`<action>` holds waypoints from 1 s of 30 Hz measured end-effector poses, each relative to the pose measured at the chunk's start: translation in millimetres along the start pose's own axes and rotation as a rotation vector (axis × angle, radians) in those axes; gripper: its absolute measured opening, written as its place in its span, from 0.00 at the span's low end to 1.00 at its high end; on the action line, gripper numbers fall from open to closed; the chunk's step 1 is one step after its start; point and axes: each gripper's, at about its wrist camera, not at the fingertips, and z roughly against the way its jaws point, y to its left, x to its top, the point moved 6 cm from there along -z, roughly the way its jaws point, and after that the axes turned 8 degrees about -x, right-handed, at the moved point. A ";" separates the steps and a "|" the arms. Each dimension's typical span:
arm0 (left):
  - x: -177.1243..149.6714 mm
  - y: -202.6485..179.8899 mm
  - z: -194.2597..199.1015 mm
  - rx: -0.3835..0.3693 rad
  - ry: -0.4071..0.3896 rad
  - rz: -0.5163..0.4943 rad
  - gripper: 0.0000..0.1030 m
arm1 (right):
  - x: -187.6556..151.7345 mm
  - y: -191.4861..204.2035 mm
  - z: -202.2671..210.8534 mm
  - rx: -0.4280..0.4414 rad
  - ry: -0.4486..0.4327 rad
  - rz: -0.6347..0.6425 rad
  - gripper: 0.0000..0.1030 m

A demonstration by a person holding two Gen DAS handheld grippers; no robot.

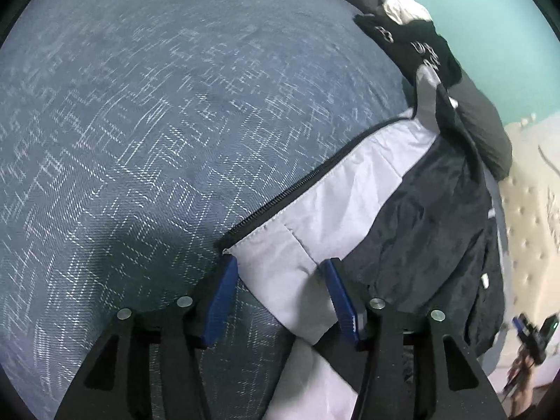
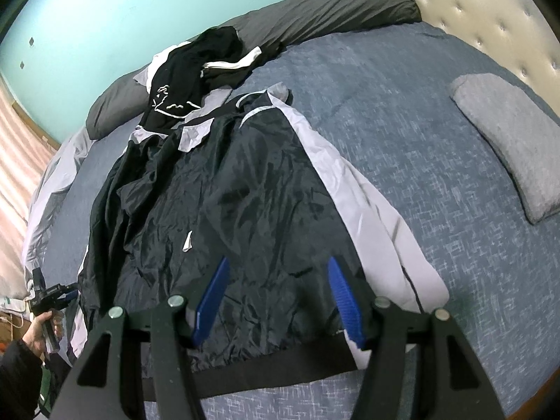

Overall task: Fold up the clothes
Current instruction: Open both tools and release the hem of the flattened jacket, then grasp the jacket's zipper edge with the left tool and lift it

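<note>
L gripper [image 1: 278, 266] angled steeply down, blue pads spread w/ the jacket's [image 1: 413, 203] white zip-edge panel lying between them, not pinched. R gripper [image 2: 278, 266] also tilted down, jaws apart over the dark body near the black hem, gripping nothing. Jacket spread flat on blue bedspread [image 2: 437, 161]. Beyond: black clothes pile [image 2: 189, 70], grey pillow [image 2: 315, 14].

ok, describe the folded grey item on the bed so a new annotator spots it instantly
Start at the cream tufted headboard in the right wrist view and drop onto the blue patterned bedspread. The folded grey garment lies there alone, to the right of the spread navy and white jacket. It is the only neat, flat, plain light grey piece; the black clothes pile is crumpled.
</note>
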 end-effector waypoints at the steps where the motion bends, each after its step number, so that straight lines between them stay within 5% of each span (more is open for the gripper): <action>1: -1.1 -0.7 0.9 0.006 0.002 -0.010 0.55 | -0.7 0.1 -0.6 0.002 0.001 -0.003 0.58; 7: -7.3 -2.2 8.3 0.060 -0.007 -0.048 0.53 | -2.1 3.6 -2.3 0.014 0.002 -0.005 0.58; 14: -8.7 3.4 6.7 0.005 -0.042 0.026 0.53 | -0.6 5.2 -1.9 0.020 -0.002 -0.015 0.58; 15: -7.6 2.1 6.4 0.004 -0.046 0.024 0.50 | -0.4 5.4 -2.0 0.021 -0.003 -0.015 0.58; 19: -5.0 -12.6 -4.9 0.006 -0.031 -0.025 0.05 | -0.2 6.6 -4.3 0.018 -0.001 -0.014 0.58; 24: -4.0 -37.4 5.6 -0.002 -0.063 -0.107 0.02 | 0.3 8.0 -2.7 0.030 -0.004 -0.016 0.58; 30: 3.8 -111.5 36.0 -0.124 -0.110 -0.229 0.02 | 3.2 1.4 0.3 0.033 -0.015 -0.032 0.58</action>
